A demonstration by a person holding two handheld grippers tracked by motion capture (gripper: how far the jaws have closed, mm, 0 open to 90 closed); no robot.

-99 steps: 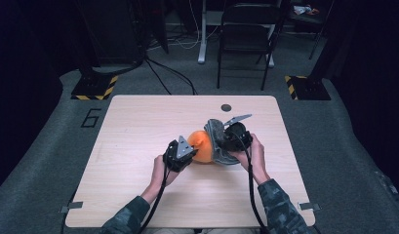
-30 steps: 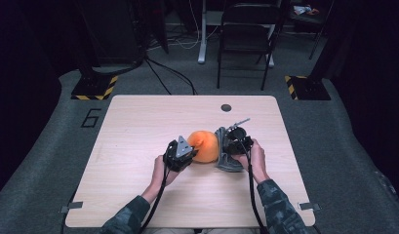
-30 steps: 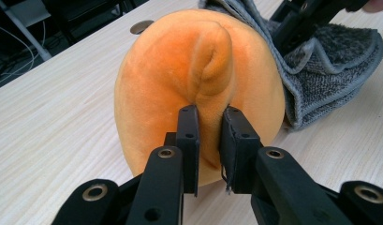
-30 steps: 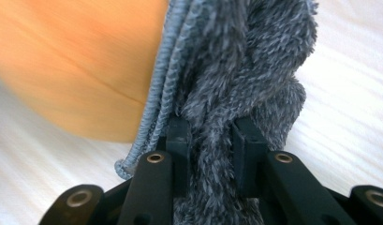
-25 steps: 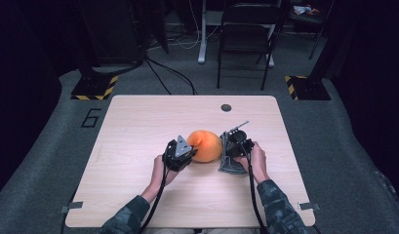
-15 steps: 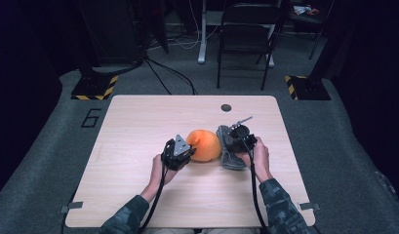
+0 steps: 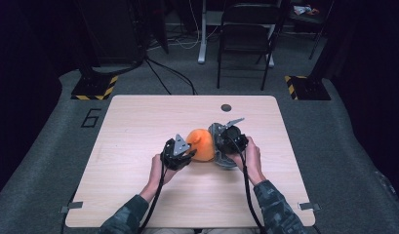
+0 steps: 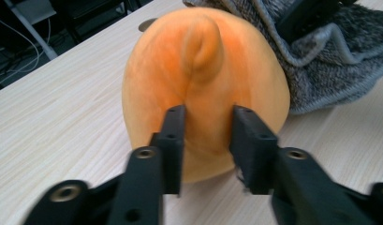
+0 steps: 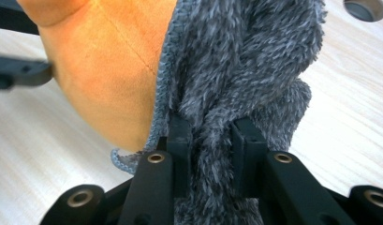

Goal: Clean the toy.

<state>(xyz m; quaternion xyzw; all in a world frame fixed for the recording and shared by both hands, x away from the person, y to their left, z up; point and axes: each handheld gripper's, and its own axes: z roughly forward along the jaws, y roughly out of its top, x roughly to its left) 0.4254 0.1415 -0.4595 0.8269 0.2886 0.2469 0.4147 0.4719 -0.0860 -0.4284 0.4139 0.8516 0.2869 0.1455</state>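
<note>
An orange soft rounded object rests on the wooden table between my two grippers. My left gripper is shut on its near side; in the left gripper view the jaws pinch a fold of the orange object. A grey fuzzy cloth lies against the object's right side. My right gripper is shut on that cloth; the right gripper view shows the grey cloth bunched between the jaws, with the orange object just left of it.
A round hole sits near the table's far edge. Beyond the table stand a folding chair and floor cables. The number 6 is marked on the floor at the left.
My right gripper has pulled the grey cloth off the orange object and down to its right side. The left gripper has stayed put on the object.
</note>
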